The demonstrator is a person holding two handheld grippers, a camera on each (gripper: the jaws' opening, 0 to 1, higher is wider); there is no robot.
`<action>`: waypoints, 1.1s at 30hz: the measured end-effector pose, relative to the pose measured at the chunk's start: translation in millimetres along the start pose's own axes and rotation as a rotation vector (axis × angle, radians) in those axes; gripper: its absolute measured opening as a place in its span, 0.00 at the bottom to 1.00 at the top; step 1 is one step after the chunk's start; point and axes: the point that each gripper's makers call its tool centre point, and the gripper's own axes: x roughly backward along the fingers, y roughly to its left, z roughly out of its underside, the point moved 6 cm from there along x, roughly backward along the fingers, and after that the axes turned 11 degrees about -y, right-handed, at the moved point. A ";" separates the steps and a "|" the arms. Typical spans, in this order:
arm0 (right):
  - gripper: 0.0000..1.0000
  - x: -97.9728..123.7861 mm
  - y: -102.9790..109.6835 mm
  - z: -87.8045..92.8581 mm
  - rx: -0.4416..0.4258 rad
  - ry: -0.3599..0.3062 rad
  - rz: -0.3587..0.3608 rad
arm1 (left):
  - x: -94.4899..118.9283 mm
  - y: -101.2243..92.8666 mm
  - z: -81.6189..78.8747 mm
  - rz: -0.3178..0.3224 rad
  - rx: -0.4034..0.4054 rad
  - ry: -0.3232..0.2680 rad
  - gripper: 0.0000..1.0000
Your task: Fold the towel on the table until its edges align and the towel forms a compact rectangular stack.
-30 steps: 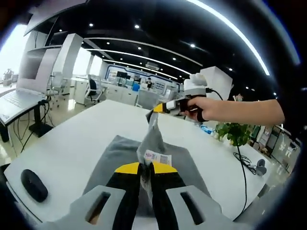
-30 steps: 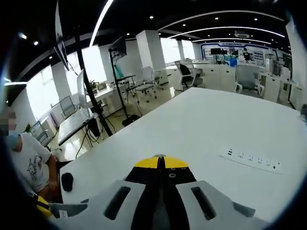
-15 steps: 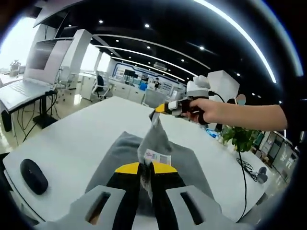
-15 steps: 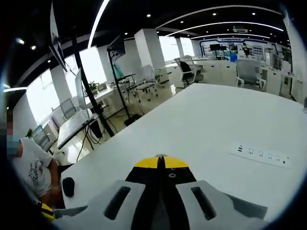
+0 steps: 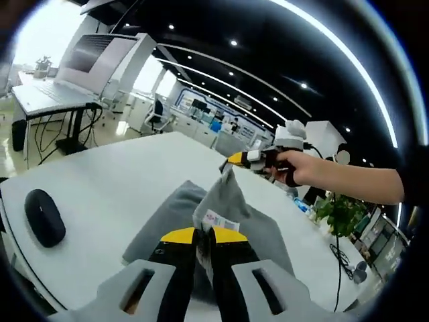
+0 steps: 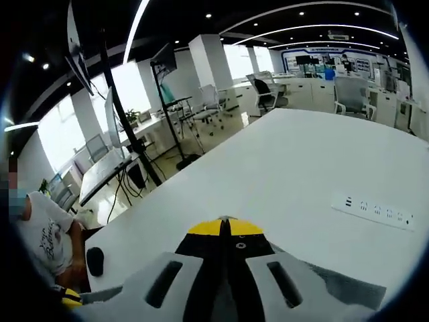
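A grey towel (image 5: 171,215) lies on the white table (image 5: 114,181), with one edge lifted off it. My left gripper (image 5: 203,235) is shut on the near part of that raised edge, right beside a white label (image 5: 222,220). Farther along the edge, a hand holds my right gripper (image 5: 232,159), which is shut on the towel's lifted corner (image 5: 226,180). The cloth hangs as a ridge between the two grippers. In the right gripper view the jaws (image 6: 224,229) are closed together, and grey towel cloth (image 6: 345,288) shows at the lower right.
A black mouse (image 5: 44,217) lies on the table left of the towel and is seen as the mouse (image 6: 94,260). A white power strip (image 6: 375,209) lies farther out. A potted plant (image 5: 335,209) and a cable sit at the right. A seated person (image 6: 40,235) is at the table's end.
Both views have shifted with the hands. Both grippers still hold the raised towel edge, and the right gripper now looks lower and nearer the table.
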 end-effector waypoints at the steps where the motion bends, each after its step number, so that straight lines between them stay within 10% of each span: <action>1: 0.00 -2.6 0.1 1.5 0.002 0.003 -0.001 | -0.3 1.6 1.1 -0.005 0.001 0.001 0.08; 33: 0.00 -58.5 9.3 51.8 -0.030 0.092 -0.043 | -10.6 53.6 39.5 -0.141 0.060 0.051 0.08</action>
